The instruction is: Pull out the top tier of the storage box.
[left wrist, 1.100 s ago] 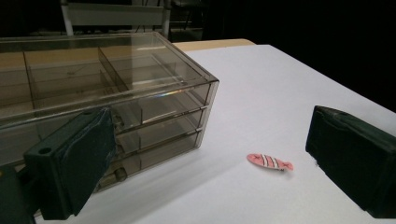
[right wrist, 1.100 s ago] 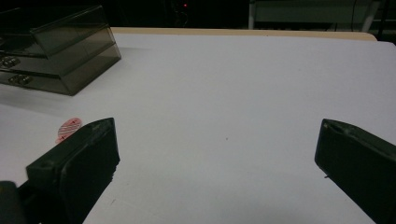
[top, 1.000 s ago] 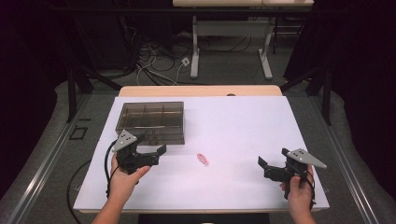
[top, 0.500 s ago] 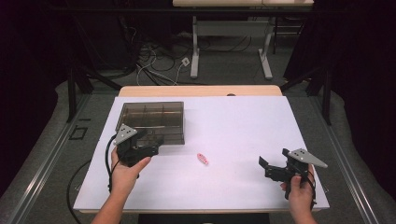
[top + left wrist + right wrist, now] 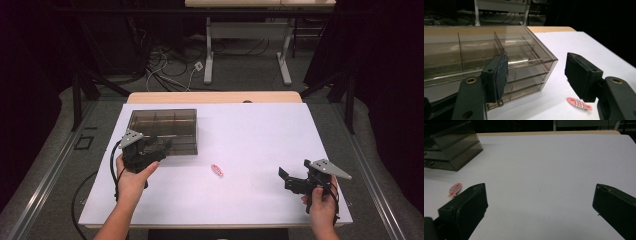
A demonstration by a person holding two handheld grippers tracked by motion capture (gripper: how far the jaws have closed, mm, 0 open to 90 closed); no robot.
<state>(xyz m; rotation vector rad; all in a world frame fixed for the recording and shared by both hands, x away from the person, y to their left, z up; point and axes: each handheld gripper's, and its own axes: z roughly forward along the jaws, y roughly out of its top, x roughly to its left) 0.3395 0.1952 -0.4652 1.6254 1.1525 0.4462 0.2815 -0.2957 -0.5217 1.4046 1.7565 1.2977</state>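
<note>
A smoky transparent compartment box [image 5: 165, 129] with a closed lid sits at the back left of the white table [image 5: 260, 130]. My left gripper [image 5: 159, 146] is open, its jaws right at the box's front edge [image 5: 524, 75] near a small latch. A small pink striped fish-shaped piece [image 5: 217, 170] lies flat mid-table, seen too in the left gripper view [image 5: 579, 103] and the right gripper view [image 5: 455, 189]. My right gripper [image 5: 290, 179] hovers open low at the front right, nothing between its jaws [image 5: 539, 207].
The white sheet covers a wooden tabletop whose bare strip [image 5: 215, 97] shows at the back. Beyond it stand desk legs [image 5: 209, 45] and floor cables [image 5: 165, 75]. A black cable [image 5: 114, 165] trails from my left gripper.
My left gripper moved away from me toward the box and now stands at its front edge. The right gripper and the fish piece stayed put.
</note>
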